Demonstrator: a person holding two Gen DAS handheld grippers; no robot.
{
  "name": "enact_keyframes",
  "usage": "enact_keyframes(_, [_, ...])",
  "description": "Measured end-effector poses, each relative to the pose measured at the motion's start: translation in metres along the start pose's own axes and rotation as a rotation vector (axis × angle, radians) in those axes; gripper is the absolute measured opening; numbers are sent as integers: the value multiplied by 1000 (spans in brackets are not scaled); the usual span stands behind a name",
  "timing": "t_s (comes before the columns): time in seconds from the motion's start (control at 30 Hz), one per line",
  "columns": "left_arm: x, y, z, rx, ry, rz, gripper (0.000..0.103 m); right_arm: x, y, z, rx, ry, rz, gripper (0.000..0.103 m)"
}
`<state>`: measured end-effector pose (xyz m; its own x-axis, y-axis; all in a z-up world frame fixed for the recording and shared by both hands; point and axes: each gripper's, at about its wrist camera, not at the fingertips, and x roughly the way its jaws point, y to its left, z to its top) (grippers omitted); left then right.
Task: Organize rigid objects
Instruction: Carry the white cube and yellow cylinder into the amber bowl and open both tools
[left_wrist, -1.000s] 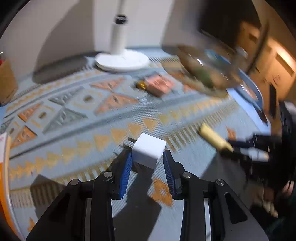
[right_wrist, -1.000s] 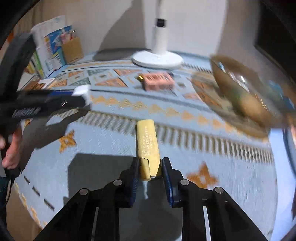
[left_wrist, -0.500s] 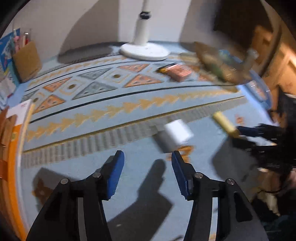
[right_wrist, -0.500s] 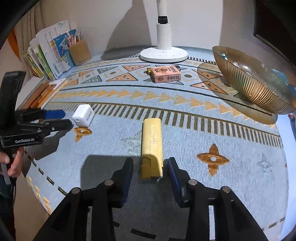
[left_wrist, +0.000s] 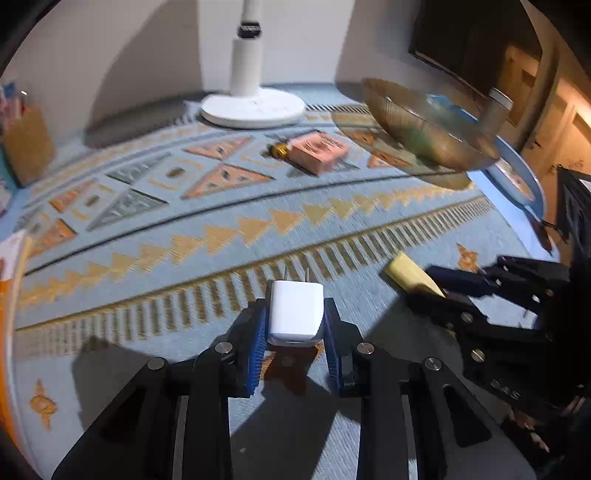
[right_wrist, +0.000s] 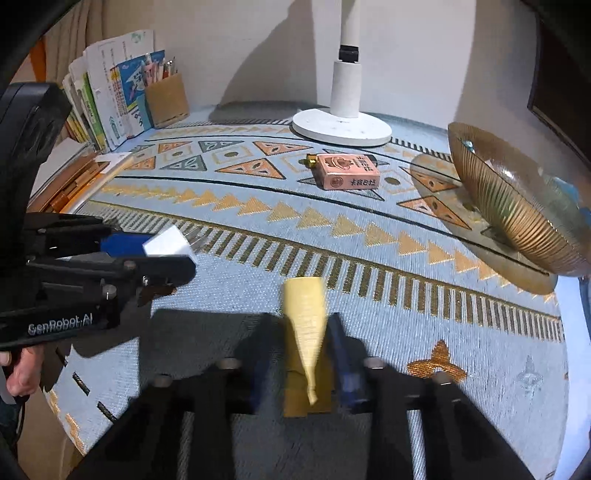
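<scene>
left gripper (left_wrist: 295, 325) just closed, clamped on white charger (left_wrist: 295, 314) — right gripper (right_wrist: 295, 354) clamped on yellow bar (right_wrist: 304, 325), frame centre. lift both level, carry steady toward gold bowl (right_wrist: 517, 218), right edge — avoid rim knock.

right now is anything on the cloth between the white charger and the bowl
Nothing visible blocks it. The left gripper is shut on the charger, and only bare patterned cloth lies on the way to the bowl. The pink box sits left of that line.
</scene>
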<state>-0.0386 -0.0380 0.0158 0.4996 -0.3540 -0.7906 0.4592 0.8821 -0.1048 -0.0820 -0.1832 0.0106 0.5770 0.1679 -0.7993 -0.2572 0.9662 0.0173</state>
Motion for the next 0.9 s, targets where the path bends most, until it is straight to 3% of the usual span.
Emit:
enact_keyframes(0.07, [-7, -1, 3, -21, -28, -6, 25, -4, -2, -1, 29, -5, 47, 23])
enact_keyframes(0.13, [-15, 0, 10, -38, -44, -58, 25, -12, -11, 1, 96, -17, 157, 23])
enact_keyframes(0.2, [-27, -6, 18, -24, -81, -64, 25, -26, -26, 6, 175, -49, 248, 23])
enact_keyframes(0.33, [-49, -25, 36, 17, -151, -78, 25, -63, -55, 19, 253, -141, 289, 23])
enact_keyframes(0.5, [-68, -61, 69, 55, -242, -93, 25, -118, -95, 35, 284, -281, 217, 23])
enact_keyframes(0.63, [-74, -93, 106, 102, -291, -108, 25, -156, -128, 49, 280, -371, 82, 23])
enact_keyframes(0.8, [-62, -139, 161, 161, -329, -139, 25, -190, -178, 63, 303, -444, -82, 23])
enact_keyframes(0.9, [-41, -167, 185, 176, -319, -157, 25, -193, -214, 67, 356, -443, -151, 23])
